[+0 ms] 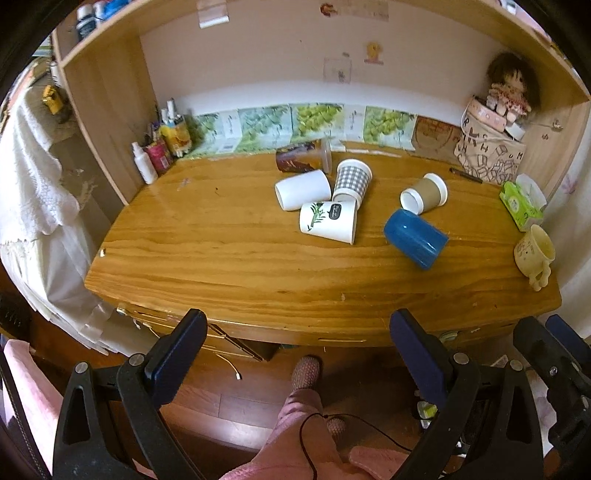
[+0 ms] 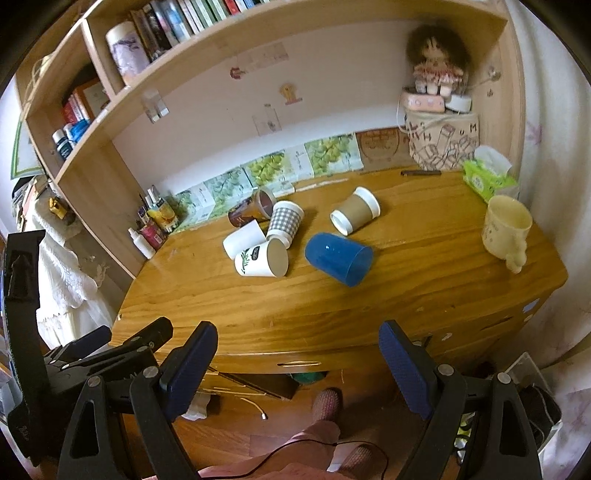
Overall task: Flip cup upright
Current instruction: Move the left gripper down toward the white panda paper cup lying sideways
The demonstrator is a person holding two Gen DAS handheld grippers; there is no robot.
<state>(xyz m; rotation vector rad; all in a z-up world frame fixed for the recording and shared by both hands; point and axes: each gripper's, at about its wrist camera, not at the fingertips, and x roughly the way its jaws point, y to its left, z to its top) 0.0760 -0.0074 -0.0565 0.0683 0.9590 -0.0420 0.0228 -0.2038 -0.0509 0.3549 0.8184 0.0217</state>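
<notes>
Several cups lie on their sides on the wooden desk (image 1: 221, 266): a blue cup (image 1: 415, 238) (image 2: 338, 258), a brown sleeved paper cup (image 1: 424, 192) (image 2: 355, 215), a checked grey cup (image 1: 351, 181) (image 2: 285, 220), a plain white cup (image 1: 303, 189) (image 2: 242, 240), a leaf-print white cup (image 1: 328, 220) (image 2: 260, 261) and a dark printed cup (image 1: 301, 158) (image 2: 255, 207). A cream mug (image 1: 533, 253) (image 2: 506, 230) stands upright at the right edge. My left gripper (image 1: 295, 332) and right gripper (image 2: 297, 343) are open and empty, held in front of the desk's near edge.
Bottles (image 1: 159, 155) stand in the back left corner. A printed bag with a doll (image 1: 491, 147) and a green tissue pack (image 1: 521, 203) stand at the back right. A shelf with books (image 2: 177, 22) hangs above. A person's legs (image 1: 306, 406) show below.
</notes>
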